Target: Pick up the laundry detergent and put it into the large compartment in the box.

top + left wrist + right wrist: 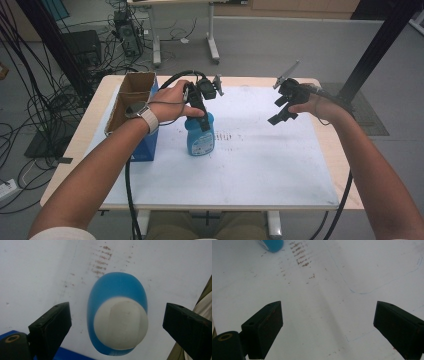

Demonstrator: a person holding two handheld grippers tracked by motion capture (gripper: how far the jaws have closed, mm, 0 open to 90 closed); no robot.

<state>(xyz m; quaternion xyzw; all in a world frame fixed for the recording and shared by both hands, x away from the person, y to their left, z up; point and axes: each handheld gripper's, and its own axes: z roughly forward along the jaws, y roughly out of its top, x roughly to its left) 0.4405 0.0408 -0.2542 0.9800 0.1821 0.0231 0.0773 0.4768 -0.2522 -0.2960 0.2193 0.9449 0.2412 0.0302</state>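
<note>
A blue bottle [200, 136] with a white cap [121, 322] stands upright on the white table top [250, 165], left of middle. My left gripper [200, 112] hangs right above it, pointing down, jaws open wide on either side of the cap without touching it [117, 322]. The bottle's base [271, 245] shows at the top left of the right gripper view. My right gripper [282, 110] is held above the table's far right part, open, with nothing between its jaws [328, 327].
An open cardboard box [131, 100] in a blue sleeve stands at the table's left, close to the bottle. Brown smudges [299, 257] mark the table top right of the bottle. Cables and a black frame post [380, 45] stand beyond the table.
</note>
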